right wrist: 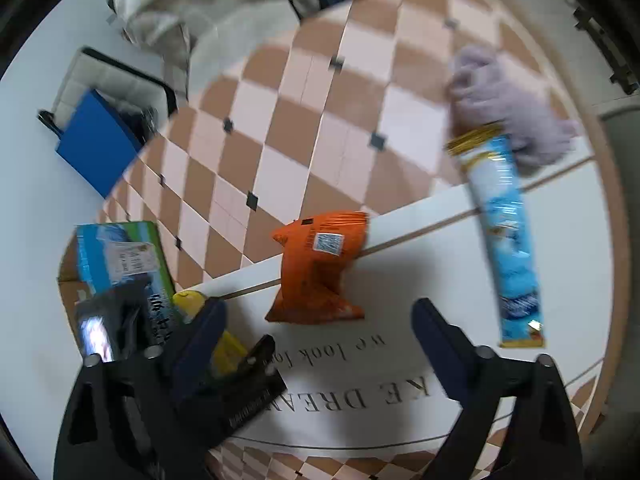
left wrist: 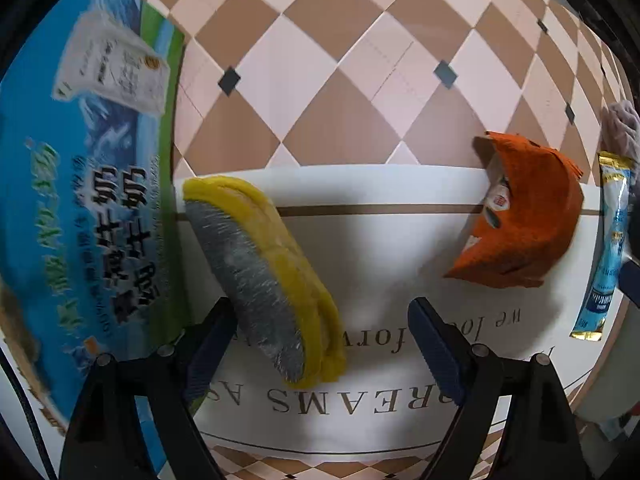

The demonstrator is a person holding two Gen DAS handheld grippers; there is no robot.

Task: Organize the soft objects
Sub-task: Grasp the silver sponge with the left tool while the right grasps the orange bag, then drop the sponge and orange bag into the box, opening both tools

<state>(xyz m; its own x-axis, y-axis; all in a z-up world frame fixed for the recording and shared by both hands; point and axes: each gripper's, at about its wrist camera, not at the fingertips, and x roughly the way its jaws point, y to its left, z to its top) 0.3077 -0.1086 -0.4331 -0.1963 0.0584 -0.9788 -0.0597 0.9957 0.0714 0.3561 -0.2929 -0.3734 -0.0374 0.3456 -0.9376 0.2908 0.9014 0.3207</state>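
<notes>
A yellow and grey scrub sponge (left wrist: 268,272) lies on the white lettered mat (left wrist: 380,280), its near end between the fingers of my open left gripper (left wrist: 320,344). An orange snack pouch (left wrist: 520,220) sits to the right, also in the right wrist view (right wrist: 320,268). A long blue sachet (right wrist: 504,240) lies at the right, with a lilac fluffy cloth (right wrist: 508,104) behind it. My right gripper (right wrist: 316,344) is open and empty above the mat, short of the pouch. The sponge's yellow edge (right wrist: 192,304) shows by the left gripper's body.
A blue and green milk carton box (left wrist: 88,200) stands at the left edge of the mat. The table has a brown and pink checked cloth (left wrist: 340,60). A blue box (right wrist: 96,148) and a chair with pale fabric (right wrist: 192,4) are off the table's far side.
</notes>
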